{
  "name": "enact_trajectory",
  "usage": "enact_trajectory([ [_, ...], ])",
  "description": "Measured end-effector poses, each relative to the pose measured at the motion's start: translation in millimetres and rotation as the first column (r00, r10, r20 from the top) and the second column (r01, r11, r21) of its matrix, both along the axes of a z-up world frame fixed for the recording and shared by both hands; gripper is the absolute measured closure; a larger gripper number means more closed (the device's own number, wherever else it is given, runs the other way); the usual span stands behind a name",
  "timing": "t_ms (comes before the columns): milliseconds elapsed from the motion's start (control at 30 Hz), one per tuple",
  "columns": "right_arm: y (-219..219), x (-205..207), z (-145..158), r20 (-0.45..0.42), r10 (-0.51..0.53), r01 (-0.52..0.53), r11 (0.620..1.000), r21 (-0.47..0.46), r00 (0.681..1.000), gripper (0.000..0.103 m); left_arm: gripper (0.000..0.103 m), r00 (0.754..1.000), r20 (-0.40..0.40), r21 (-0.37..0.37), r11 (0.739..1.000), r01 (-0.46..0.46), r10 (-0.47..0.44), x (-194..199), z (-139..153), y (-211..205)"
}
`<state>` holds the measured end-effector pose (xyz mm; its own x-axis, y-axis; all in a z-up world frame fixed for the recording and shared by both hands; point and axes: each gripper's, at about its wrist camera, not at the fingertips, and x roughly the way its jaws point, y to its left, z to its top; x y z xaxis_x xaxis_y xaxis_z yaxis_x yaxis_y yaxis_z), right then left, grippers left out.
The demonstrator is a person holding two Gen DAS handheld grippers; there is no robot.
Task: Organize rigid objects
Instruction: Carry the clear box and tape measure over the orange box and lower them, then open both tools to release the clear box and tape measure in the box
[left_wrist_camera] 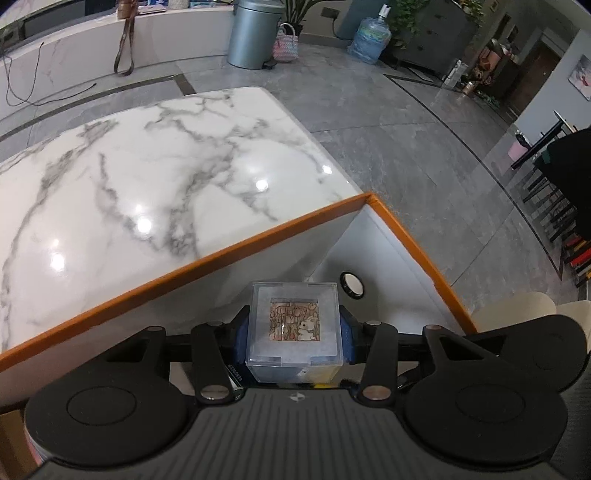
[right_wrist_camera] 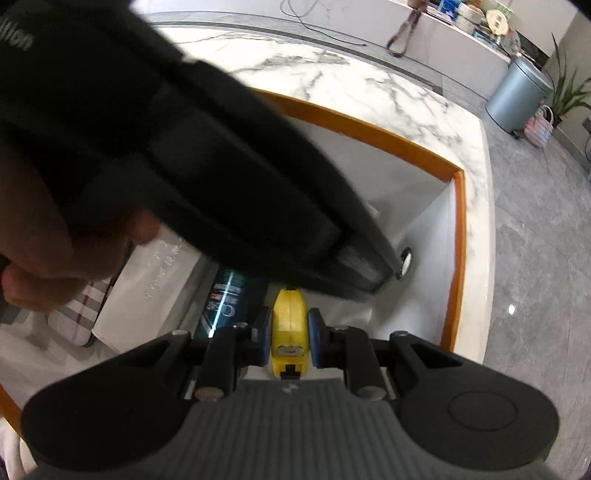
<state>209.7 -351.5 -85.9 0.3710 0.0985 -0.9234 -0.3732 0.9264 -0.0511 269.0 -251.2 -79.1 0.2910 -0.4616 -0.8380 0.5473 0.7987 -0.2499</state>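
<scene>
My left gripper (left_wrist_camera: pixel 293 334) is shut on a clear plastic cube (left_wrist_camera: pixel 293 326) with a small rabbit picture inside; its blue pads press both sides. The cube hangs over the inside of a white box with an orange rim (left_wrist_camera: pixel 236 254). My right gripper (right_wrist_camera: pixel 290 332) is shut on a yellow tape measure (right_wrist_camera: pixel 289 319), also held inside the orange-rimmed box (right_wrist_camera: pixel 458 236). A small round black-rimmed item (left_wrist_camera: pixel 352 284) lies on the box floor near the corner, and the right wrist view shows the same round item (right_wrist_camera: pixel 405 259). The other gripper's black body (right_wrist_camera: pixel 184 147), with a hand (right_wrist_camera: pixel 44 251), hides the upper left of the right wrist view.
The box sits on a white marble table (left_wrist_camera: pixel 147 177) near its corner. Inside the box lie a dark blue can (right_wrist_camera: pixel 221 302), a white packet (right_wrist_camera: pixel 147 288) and a plaid item (right_wrist_camera: pixel 79 310). Grey tiled floor (left_wrist_camera: pixel 424 140) lies beyond, with a grey bin (left_wrist_camera: pixel 253 33) and a water bottle (left_wrist_camera: pixel 371 38).
</scene>
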Motion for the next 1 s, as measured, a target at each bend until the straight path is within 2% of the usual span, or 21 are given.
enact_trajectory([
  [267, 0, -3, 6, 0.025, -0.011, 0.01, 1.0, 0.007, 1.0, 0.085, 0.047, 1.0, 0.004, -0.005, 1.0, 0.01, -0.01, -2, -2, -5],
  [367, 0, -11, 8, 0.033, -0.009, 0.009, 1.0, 0.005, 0.999, 0.083, 0.04, 1.0, 0.021, -0.007, 1.0, 0.012, -0.012, -5, 4, -2],
  [433, 2, -14, 10, 0.044, -0.007, 0.007, 1.0, -0.005, 0.999, 0.079, 0.038, 0.999, 0.031, -0.012, 1.0, 0.006, -0.006, -7, 9, 2],
  [600, 8, -25, 18, 0.103, -0.002, 0.007, 0.999, -0.053, 0.995, 0.078, 0.038, 0.997, 0.068, -0.028, 0.999, -0.034, 0.036, -14, 25, 19],
  [933, 15, -50, 38, 0.15, -0.073, 0.075, 0.997, -0.011, 0.986, 0.077, 0.038, 0.985, 0.135, -0.039, 0.994, -0.106, 0.111, -34, 61, 59],
  [1000, 8, -64, 40, 0.166, -0.097, 0.098, 0.995, 0.006, 0.981, 0.075, 0.038, 0.981, 0.154, -0.036, 0.993, -0.117, 0.121, -42, 67, 67],
])
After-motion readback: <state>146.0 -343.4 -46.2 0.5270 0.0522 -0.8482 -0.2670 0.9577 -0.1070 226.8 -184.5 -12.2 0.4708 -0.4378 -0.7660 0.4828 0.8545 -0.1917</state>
